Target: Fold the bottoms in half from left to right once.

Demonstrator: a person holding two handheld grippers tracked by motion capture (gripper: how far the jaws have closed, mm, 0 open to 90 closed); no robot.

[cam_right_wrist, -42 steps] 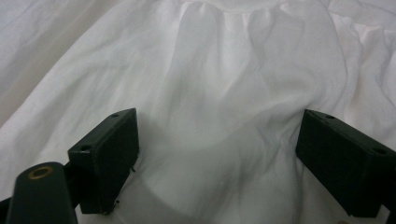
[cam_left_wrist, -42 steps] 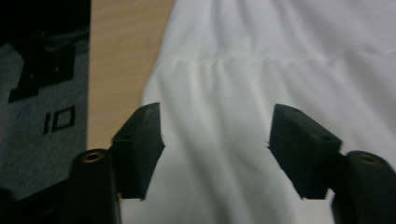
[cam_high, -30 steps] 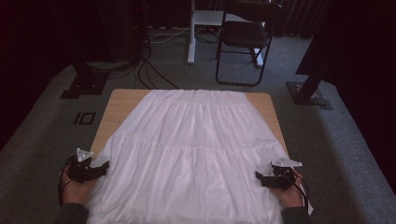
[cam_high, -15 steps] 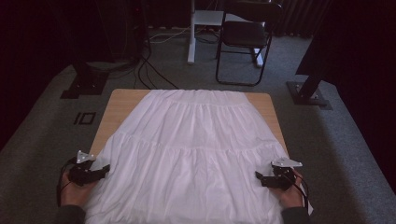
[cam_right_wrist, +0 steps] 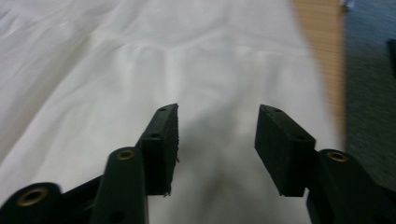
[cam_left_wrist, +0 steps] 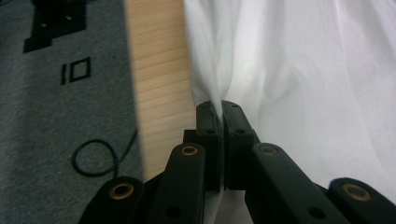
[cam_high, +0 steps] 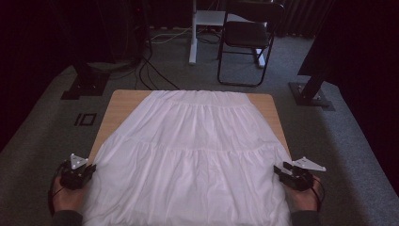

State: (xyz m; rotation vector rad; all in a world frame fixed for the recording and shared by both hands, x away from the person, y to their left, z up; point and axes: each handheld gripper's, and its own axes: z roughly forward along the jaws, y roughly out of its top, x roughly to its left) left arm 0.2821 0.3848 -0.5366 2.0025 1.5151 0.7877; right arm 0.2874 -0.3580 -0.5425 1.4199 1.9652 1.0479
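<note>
Cloth is the worry at this moment: a white skirt (cam_high: 193, 155) is lying spread over the wooden tabletop (cam_high: 123, 101), covering the middle and lower part of the high view, its gathered waistband toward the top edge and its hem hanging off the bottom edge.

At the lower left of the high view, the left tongs (cam_left_wrist: 220, 112) are pressing together on a fold of the skirt's side edge, the fabric bunching up between them. At the lower right, the right tongs (cam_right_wrist: 217, 135) are standing spread, hovering just over the skirt's other side and pinching nothing.

Trouble could be coming from this imbalance. If the left hand (cam_high: 66, 197) is pulling while the right side is lying free, the skirt is likely sliding crooked and wrinkling. The left pinch is taking in only a thin edge, so the light fabric may be slipping out under tension. The right tongs, closing from above, may be catching only the top layer, or nothing. A cable (cam_left_wrist: 100, 156) lying on the carpet at the lower left of the left gripper view might snag.
</note>
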